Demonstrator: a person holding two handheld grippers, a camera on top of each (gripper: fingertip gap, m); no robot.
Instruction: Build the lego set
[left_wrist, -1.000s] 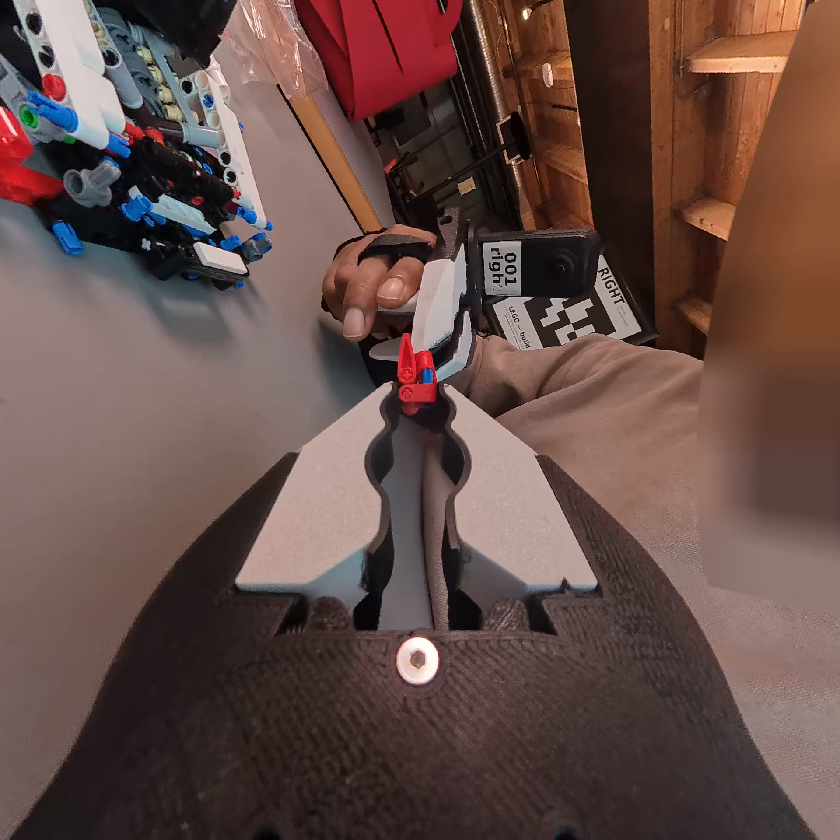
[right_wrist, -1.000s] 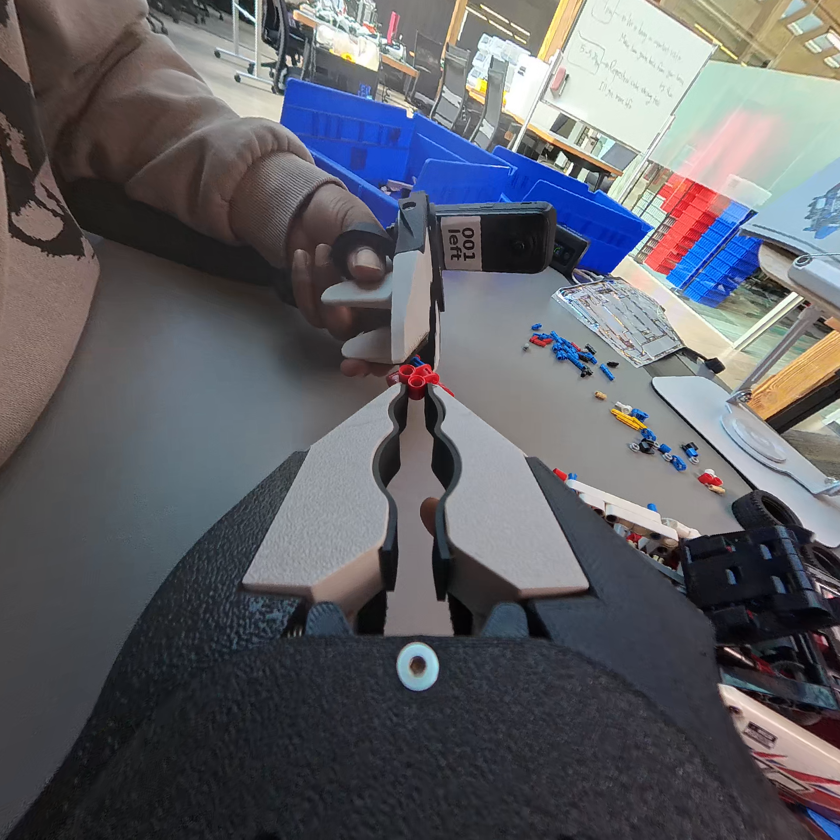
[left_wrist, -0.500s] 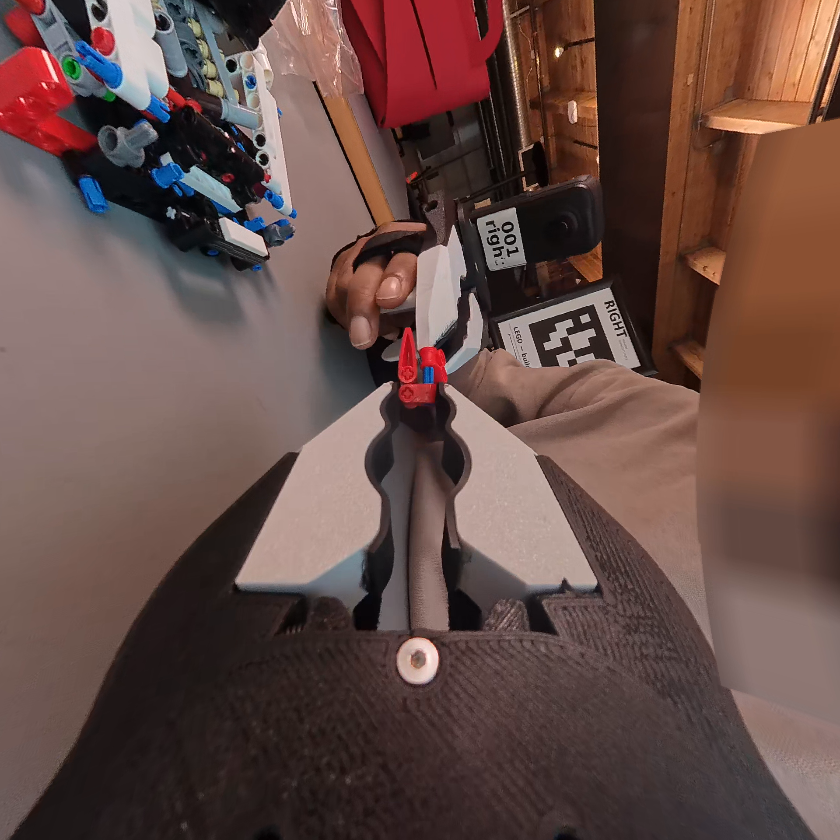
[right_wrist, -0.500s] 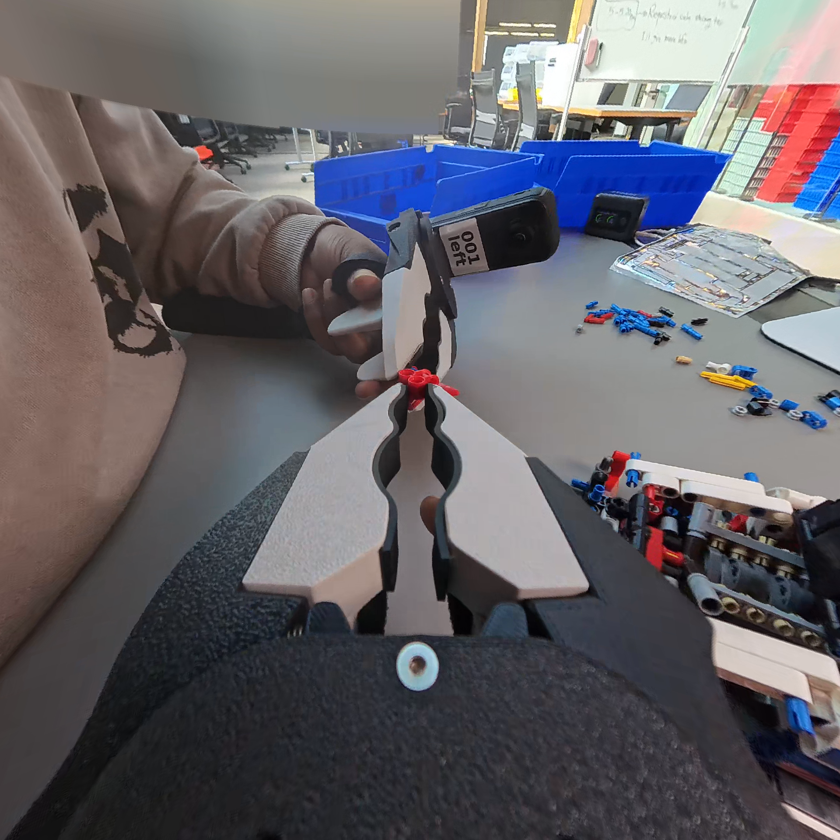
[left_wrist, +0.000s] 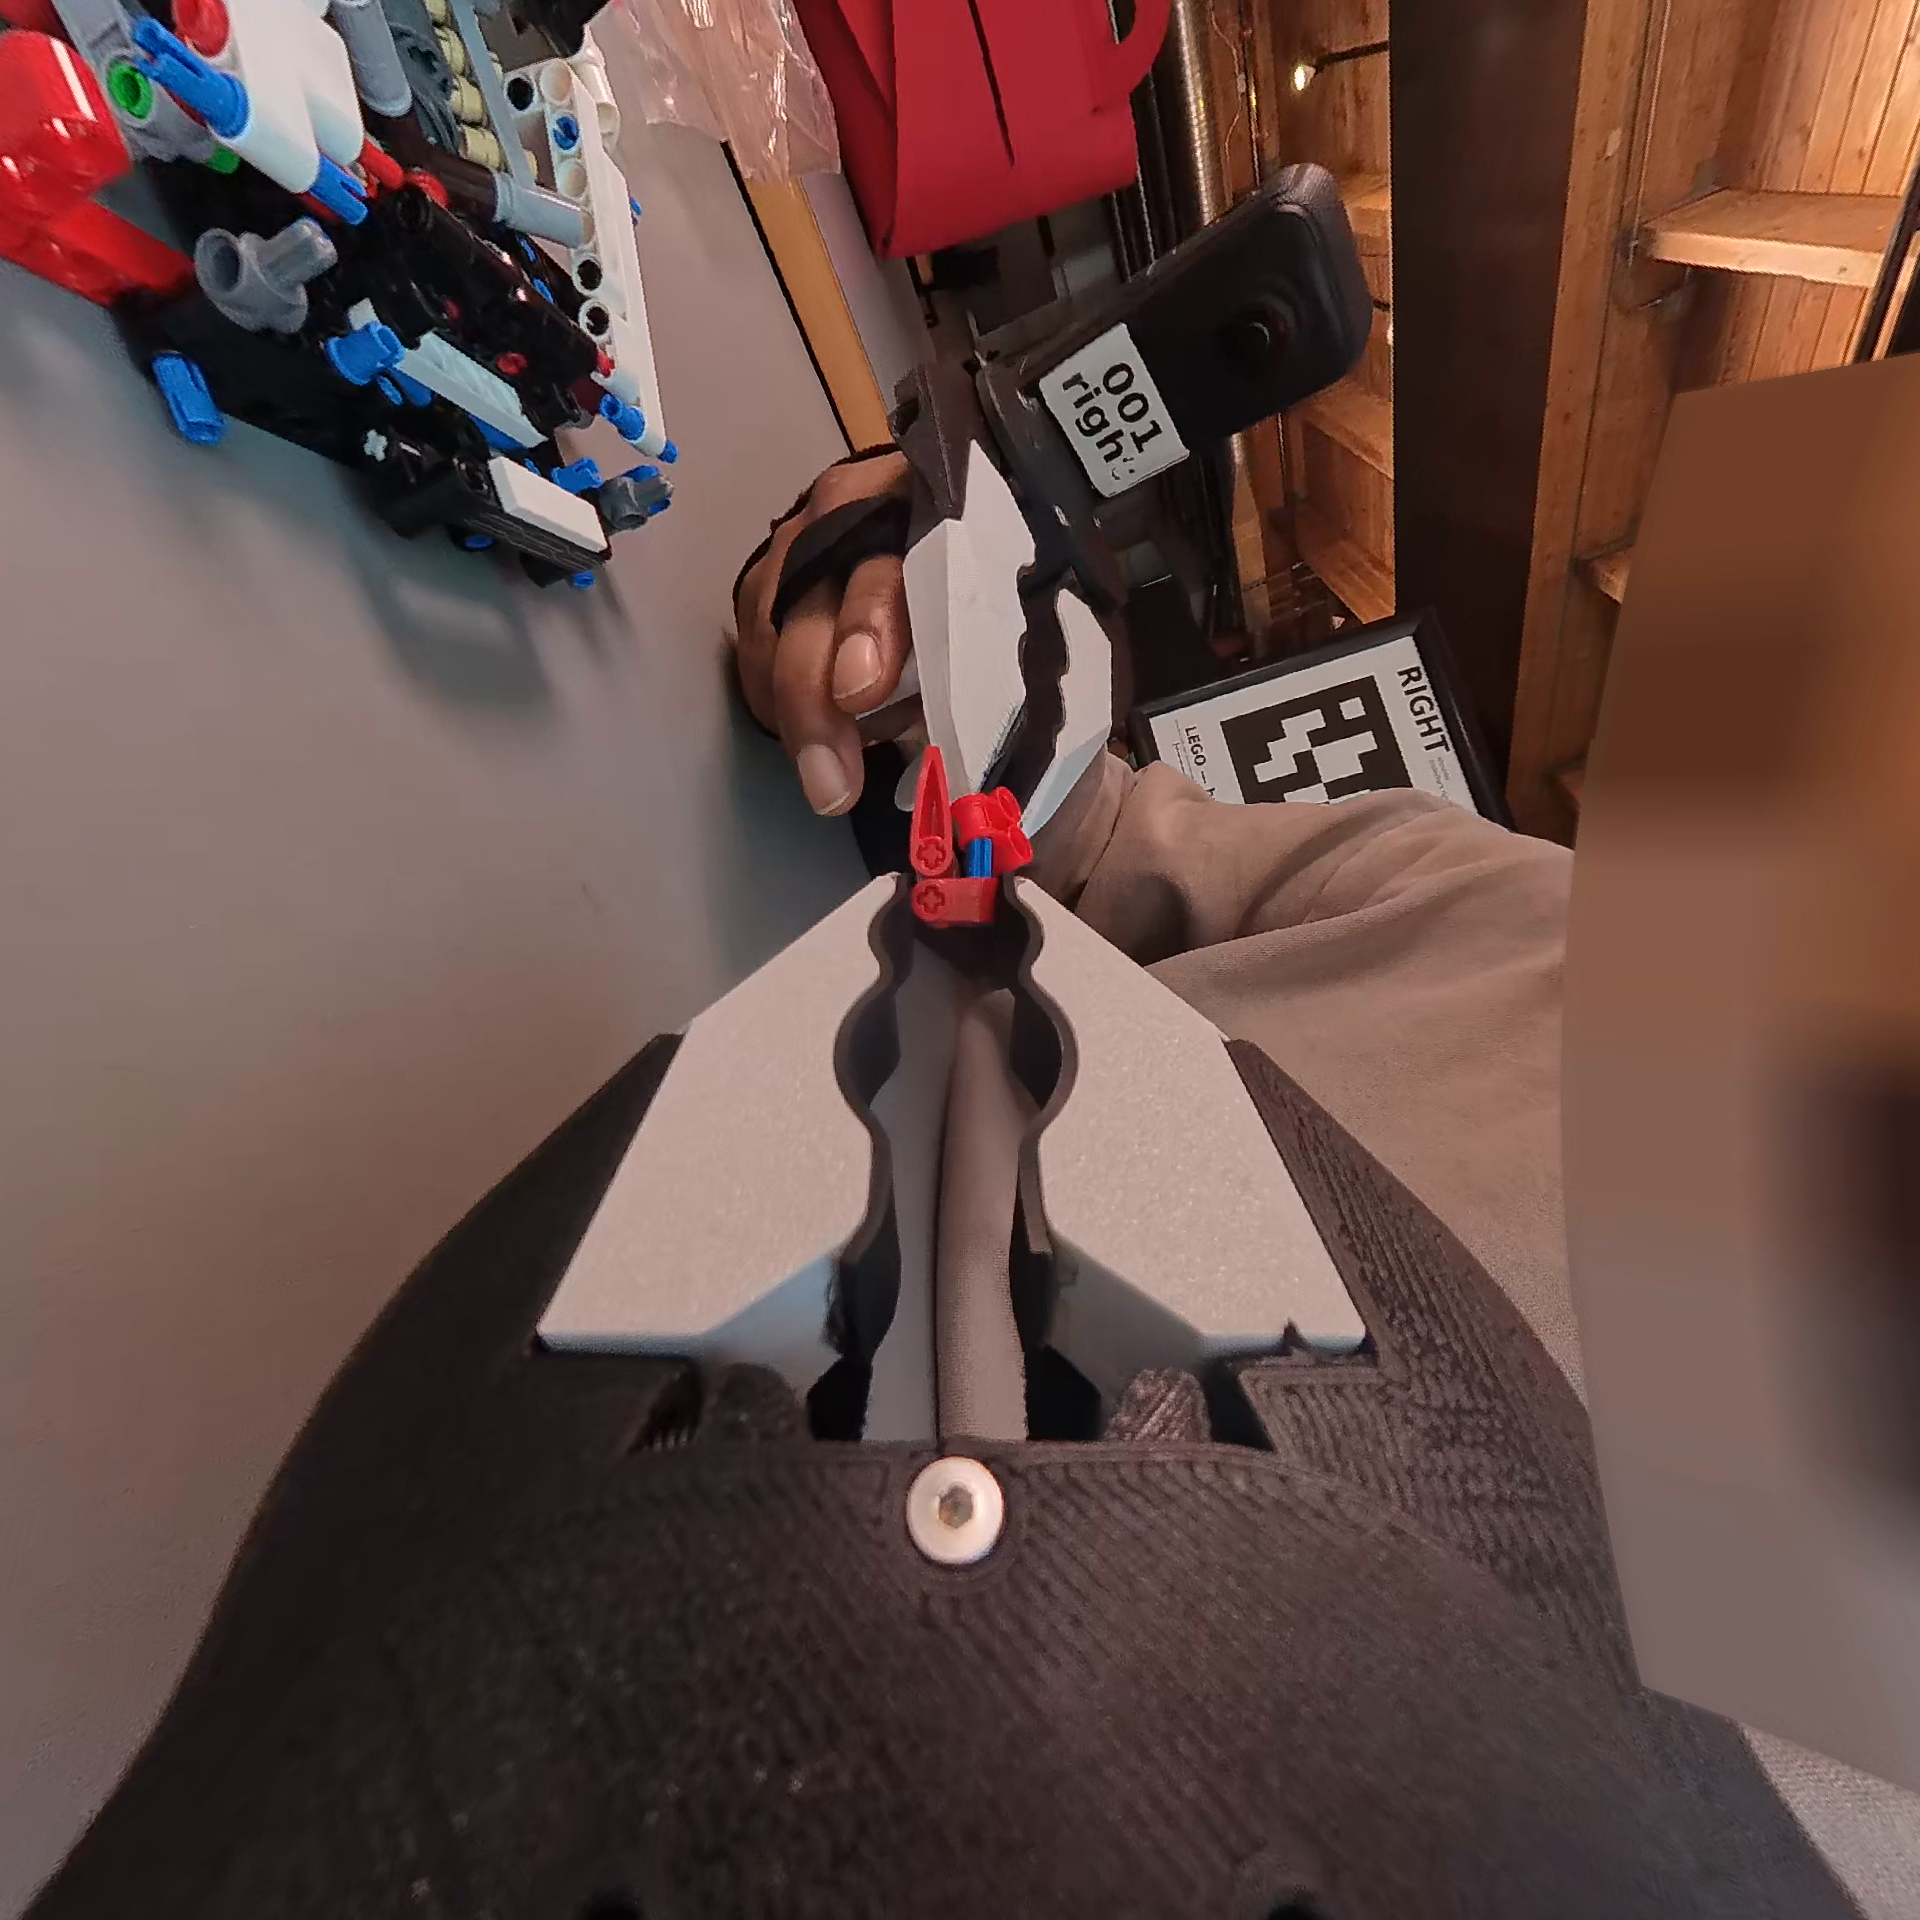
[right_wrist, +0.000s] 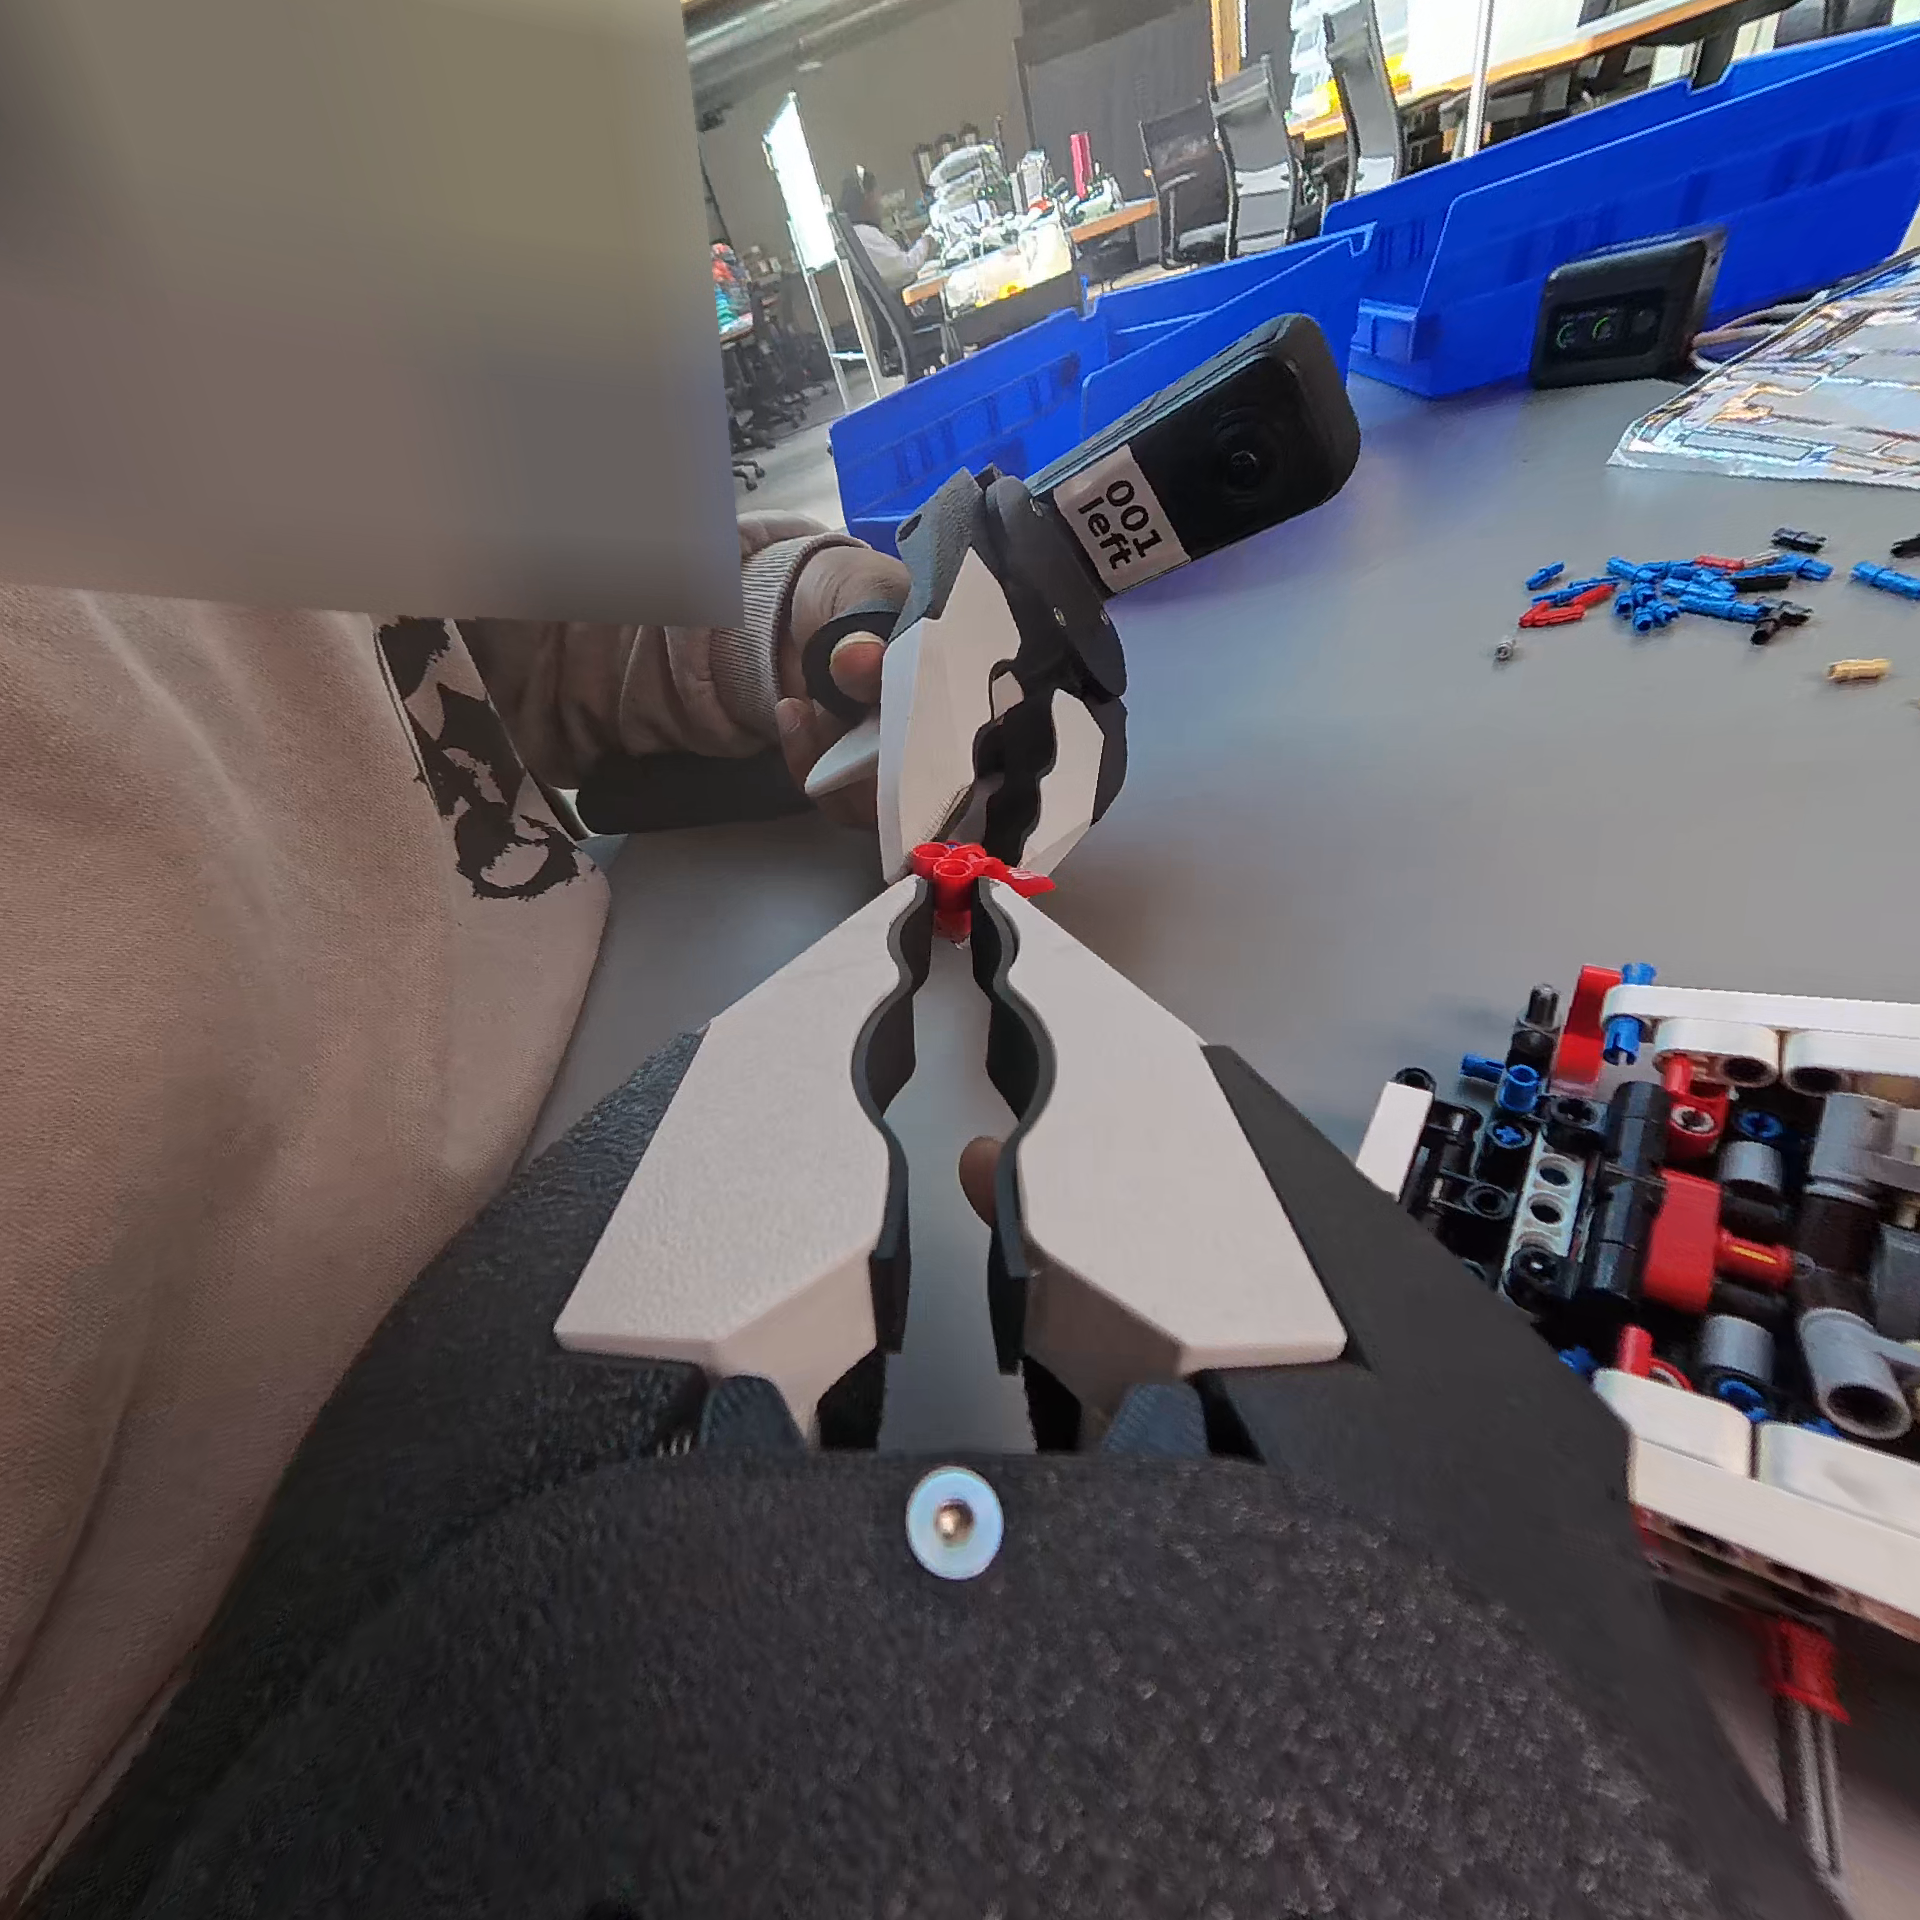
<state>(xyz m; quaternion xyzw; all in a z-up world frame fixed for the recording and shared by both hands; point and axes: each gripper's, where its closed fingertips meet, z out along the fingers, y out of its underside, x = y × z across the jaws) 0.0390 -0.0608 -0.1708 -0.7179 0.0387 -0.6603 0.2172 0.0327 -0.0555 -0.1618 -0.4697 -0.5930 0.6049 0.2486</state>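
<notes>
A small red lego assembly (left_wrist: 948, 900) with a blue pin (left_wrist: 978, 858) is held in the air between both grippers. My left gripper (left_wrist: 956, 891) is shut on its lower red part. My right gripper (right_wrist: 948, 896) is shut on the same red assembly (right_wrist: 948, 875) from the opposite end. The two grippers meet tip to tip: the right gripper (left_wrist: 992, 784) shows just beyond the piece in the left wrist view, and the left gripper (right_wrist: 971, 836) shows in the right wrist view. The partly built lego model (right_wrist: 1662, 1195) lies on the grey table (right_wrist: 1403, 810) to the right.
The model also shows at upper left in the left wrist view (left_wrist: 416, 260). Loose blue, red and black pins (right_wrist: 1683, 603) lie on the table farther off, near an instruction sheet (right_wrist: 1787, 416). Blue bins (right_wrist: 1143, 343) stand behind. A framed marker sign (left_wrist: 1320, 748) stands by the person's sleeve. The tips of both grippers are at nearly the same place.
Both grippers have turned and shifted together with the red assembly still gripped. The model has come closer in both views, and the other gripper's camera tilts more.
</notes>
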